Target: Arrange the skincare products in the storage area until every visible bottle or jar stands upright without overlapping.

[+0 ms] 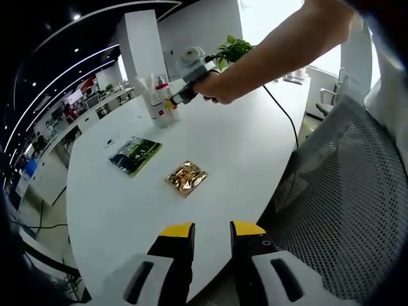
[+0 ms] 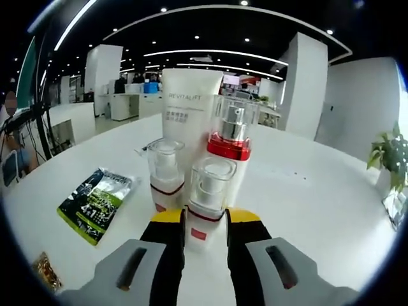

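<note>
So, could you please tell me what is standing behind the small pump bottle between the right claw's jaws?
Behind the small pump bottle stands the red-collared pump bottle, beside the white tube. The red-collared bottle's lower body and base are covered by it, so they cannot be seen.

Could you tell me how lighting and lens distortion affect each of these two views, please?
Left gripper view: the window behind the plant is blown out white, and the fisheye bends the table edge. Right gripper view: the tube is sharp and evenly lit, ceiling light strips curve into arcs, and the table shows soft glare.
</note>
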Demonstrator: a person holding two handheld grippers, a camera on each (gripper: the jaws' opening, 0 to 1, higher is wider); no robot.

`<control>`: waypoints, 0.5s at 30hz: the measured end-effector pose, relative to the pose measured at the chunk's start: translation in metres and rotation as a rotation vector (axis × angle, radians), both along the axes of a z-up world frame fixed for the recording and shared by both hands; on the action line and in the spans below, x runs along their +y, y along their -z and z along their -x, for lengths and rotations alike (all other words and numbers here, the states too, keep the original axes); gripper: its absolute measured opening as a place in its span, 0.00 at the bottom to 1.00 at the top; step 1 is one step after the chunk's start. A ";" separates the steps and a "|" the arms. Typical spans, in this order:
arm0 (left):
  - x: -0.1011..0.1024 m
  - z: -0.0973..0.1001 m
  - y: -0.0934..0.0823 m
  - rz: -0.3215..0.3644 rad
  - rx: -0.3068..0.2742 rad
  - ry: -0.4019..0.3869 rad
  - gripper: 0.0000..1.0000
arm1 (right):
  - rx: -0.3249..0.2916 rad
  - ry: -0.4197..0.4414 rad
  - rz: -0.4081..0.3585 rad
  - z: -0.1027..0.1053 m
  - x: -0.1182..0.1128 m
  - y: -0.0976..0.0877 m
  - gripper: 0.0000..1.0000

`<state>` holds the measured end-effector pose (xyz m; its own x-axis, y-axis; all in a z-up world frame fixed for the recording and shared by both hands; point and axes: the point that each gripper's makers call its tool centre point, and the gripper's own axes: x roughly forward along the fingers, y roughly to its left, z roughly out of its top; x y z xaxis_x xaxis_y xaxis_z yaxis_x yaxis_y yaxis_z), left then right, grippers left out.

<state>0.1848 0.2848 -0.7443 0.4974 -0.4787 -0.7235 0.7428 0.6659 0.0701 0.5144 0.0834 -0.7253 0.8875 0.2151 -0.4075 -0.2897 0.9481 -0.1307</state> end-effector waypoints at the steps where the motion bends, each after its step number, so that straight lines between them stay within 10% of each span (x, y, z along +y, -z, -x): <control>1: 0.000 0.000 0.000 -0.001 0.000 0.000 0.23 | 0.002 0.000 0.000 0.002 0.000 0.000 0.25; 7: 0.001 -0.001 0.001 -0.005 -0.002 -0.003 0.23 | 0.027 -0.020 -0.019 0.024 0.002 0.005 0.29; 15: 0.002 0.000 0.001 -0.013 -0.004 0.001 0.22 | 0.251 -0.056 -0.249 0.073 0.061 0.034 0.48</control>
<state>0.1850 0.2869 -0.7457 0.4998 -0.4692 -0.7280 0.7429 0.6644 0.0818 0.4411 0.1443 -0.7591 0.7501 0.3810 -0.5406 -0.3363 0.9235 0.1843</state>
